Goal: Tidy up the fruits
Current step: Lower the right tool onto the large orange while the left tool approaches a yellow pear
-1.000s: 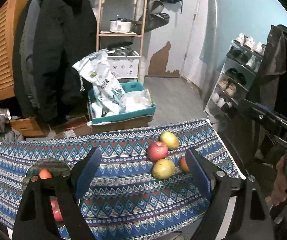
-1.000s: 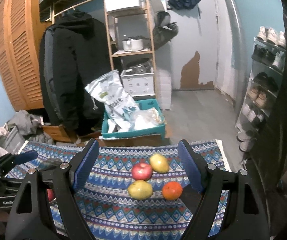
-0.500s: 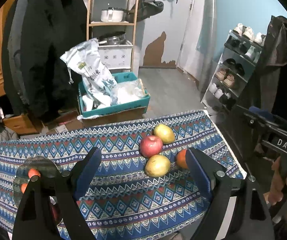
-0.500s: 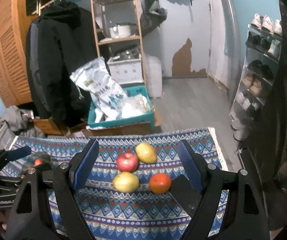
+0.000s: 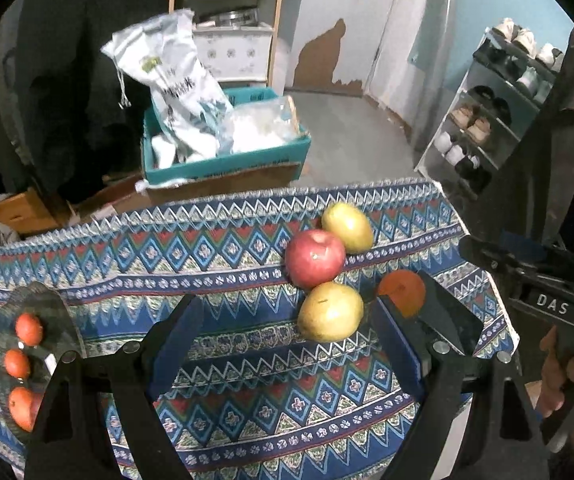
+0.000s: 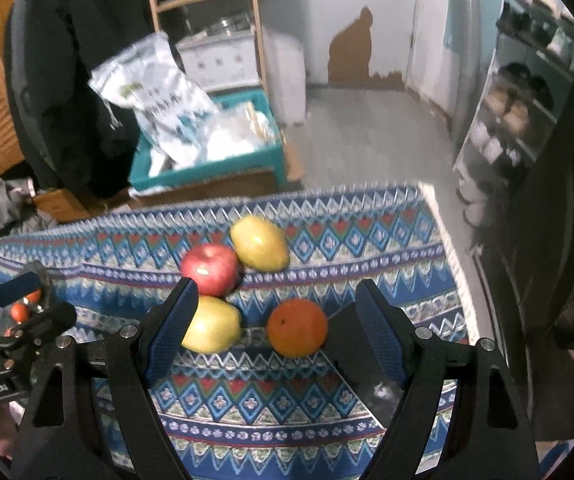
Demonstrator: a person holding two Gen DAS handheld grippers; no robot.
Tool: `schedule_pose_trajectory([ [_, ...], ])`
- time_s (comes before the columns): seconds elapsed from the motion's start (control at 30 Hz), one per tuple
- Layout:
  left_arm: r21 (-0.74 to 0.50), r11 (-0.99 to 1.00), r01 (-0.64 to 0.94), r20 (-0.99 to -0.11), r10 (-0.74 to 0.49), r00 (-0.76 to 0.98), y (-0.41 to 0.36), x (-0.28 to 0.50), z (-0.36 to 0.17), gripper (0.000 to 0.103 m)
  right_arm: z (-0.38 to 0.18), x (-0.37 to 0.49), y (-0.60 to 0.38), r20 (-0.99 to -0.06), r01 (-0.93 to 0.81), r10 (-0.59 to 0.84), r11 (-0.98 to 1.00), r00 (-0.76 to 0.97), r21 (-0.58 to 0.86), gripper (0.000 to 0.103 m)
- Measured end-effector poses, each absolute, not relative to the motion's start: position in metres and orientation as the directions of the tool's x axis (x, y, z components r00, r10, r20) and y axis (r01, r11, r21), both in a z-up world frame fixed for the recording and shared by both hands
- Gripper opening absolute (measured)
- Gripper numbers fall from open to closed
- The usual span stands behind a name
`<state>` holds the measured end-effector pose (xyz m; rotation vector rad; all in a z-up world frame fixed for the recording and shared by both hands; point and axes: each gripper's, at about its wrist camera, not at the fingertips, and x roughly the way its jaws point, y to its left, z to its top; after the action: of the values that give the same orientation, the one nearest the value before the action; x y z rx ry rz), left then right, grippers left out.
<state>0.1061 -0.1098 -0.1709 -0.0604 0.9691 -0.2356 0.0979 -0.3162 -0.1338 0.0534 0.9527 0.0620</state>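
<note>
On the patterned cloth [image 5: 223, 264] lie a red apple [image 5: 315, 258], two yellow pears [image 5: 347, 222] [image 5: 330, 312] and an orange [image 5: 401, 292]. In the right wrist view the same apple [image 6: 210, 268], pears [image 6: 260, 249] [image 6: 212, 330] and orange [image 6: 297, 327] show. My right gripper [image 6: 273, 328] is open, its fingers on either side of the orange and the near pear, above them. My left gripper [image 5: 287, 340] is open and empty, above the cloth just before the near pear. A dark glass plate [image 5: 35, 336] at the left holds three small red-orange fruits.
A dark glass plate [image 6: 371, 376] lies under my right gripper's right finger. Behind the table stand a teal crate [image 5: 223, 160] with bags, a wooden shelf, hanging dark coats and a shoe rack [image 5: 487, 116] at the right. The cloth's right edge [image 6: 447, 256] is close.
Both grippers have moved forward and down toward the fruit group. The fruits now look larger and nearer. Both stay open.
</note>
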Motion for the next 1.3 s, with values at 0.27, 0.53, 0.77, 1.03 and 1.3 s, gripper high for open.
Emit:
schedule_pose_trajectory([
  [0.27,-0.186,0.97,0.16,-0.857,-0.24,0.456,-0.115,0.127,-0.22,0.087,-0.191,0.121,-0.324,-0.881,-0.008,0.048,0.999,0.47,0.051,0.08],
  [0.53,-0.189,0.968,0.165,-0.88,-0.242,0.409,-0.12,0.137,-0.248,0.087,-0.243,0.135,-0.323,-0.932,-0.026,0.046,0.999,0.36,0.039,0.08],
  [0.77,-0.198,0.966,0.164,-0.888,-0.248,0.388,-0.124,0.143,-0.259,0.087,-0.263,0.14,-0.321,-0.948,-0.038,0.049,0.999,0.314,0.039,0.08],
  [1.03,-0.21,0.964,0.165,-0.888,-0.259,0.381,-0.127,0.146,-0.261,0.087,-0.276,0.145,-0.322,-0.952,-0.041,0.079,0.997,0.294,0.07,0.069],
  [1.3,-0.247,0.949,0.193,-0.882,-0.303,0.362,-0.142,0.148,-0.264,0.087,-0.271,0.141,-0.319,-0.946,-0.045,0.077,0.997,0.314,0.066,0.066],
])
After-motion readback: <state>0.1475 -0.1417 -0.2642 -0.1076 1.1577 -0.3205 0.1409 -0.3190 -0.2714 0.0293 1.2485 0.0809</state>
